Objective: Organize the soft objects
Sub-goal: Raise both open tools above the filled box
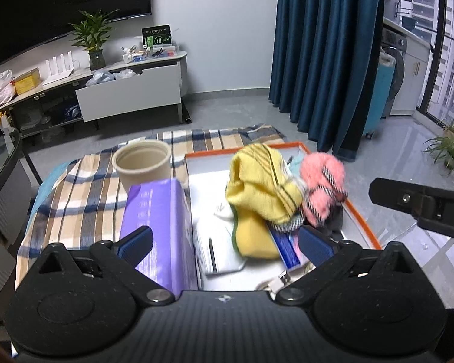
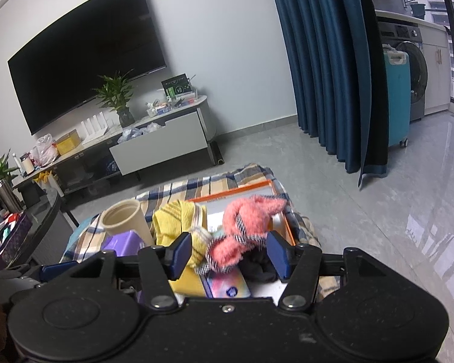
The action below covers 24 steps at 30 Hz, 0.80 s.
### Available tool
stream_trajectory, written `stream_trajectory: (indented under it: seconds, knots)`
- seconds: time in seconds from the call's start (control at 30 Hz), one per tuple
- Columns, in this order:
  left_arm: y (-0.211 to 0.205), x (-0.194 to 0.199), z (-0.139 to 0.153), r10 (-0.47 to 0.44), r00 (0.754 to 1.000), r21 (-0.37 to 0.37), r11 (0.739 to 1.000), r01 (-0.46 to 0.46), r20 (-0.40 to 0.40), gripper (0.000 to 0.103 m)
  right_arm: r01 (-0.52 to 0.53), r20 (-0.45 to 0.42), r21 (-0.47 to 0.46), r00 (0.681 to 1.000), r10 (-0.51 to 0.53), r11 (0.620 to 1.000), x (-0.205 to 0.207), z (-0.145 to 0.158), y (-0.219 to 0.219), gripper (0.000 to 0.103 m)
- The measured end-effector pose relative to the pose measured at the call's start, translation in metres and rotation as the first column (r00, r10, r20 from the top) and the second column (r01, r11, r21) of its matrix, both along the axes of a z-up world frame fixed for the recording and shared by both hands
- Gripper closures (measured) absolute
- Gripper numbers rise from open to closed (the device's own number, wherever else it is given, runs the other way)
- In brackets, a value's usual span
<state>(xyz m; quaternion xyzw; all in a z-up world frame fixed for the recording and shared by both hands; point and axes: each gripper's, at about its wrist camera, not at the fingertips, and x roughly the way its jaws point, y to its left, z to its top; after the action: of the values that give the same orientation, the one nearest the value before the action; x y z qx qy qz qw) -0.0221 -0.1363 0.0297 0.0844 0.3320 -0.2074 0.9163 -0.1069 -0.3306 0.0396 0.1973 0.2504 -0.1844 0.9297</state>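
An orange-rimmed white tray on a plaid blanket holds a yellow knit piece, a pink fluffy piece with striped trim, a dark cloth and a colourful tissue pack. My left gripper stands open just short of the yellow knit, one pad in front of a purple box. My right gripper is open, with the pink fluffy piece lying loose between its fingers and the yellow knit to the left. One finger of the right gripper shows at the right edge of the left wrist view.
A beige cup stands behind the purple box on the plaid blanket. A dark glass table is at the left. Beyond are a TV stand with an open drawer, a blue curtain and floor plants.
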Motion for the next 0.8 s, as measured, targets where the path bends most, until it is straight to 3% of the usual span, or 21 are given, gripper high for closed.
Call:
stream_trajectory:
  seconds: [0.37, 0.8]
  knots:
    - [0.008, -0.018, -0.015, 0.074, 0.997, -0.005, 0.997, -0.074, -0.038, 0.000, -0.002, -0.038, 0.014, 0.999, 0.003, 1.000, -0.015, -0.019, 0.006, 0.035]
    - [0.005, -0.031, -0.023, 0.066, 0.996, -0.003, 0.998, -0.067, -0.066, 0.000, -0.019, -0.068, 0.025, 0.997, 0.020, 1.000, -0.021, -0.031, 0.013, 0.033]
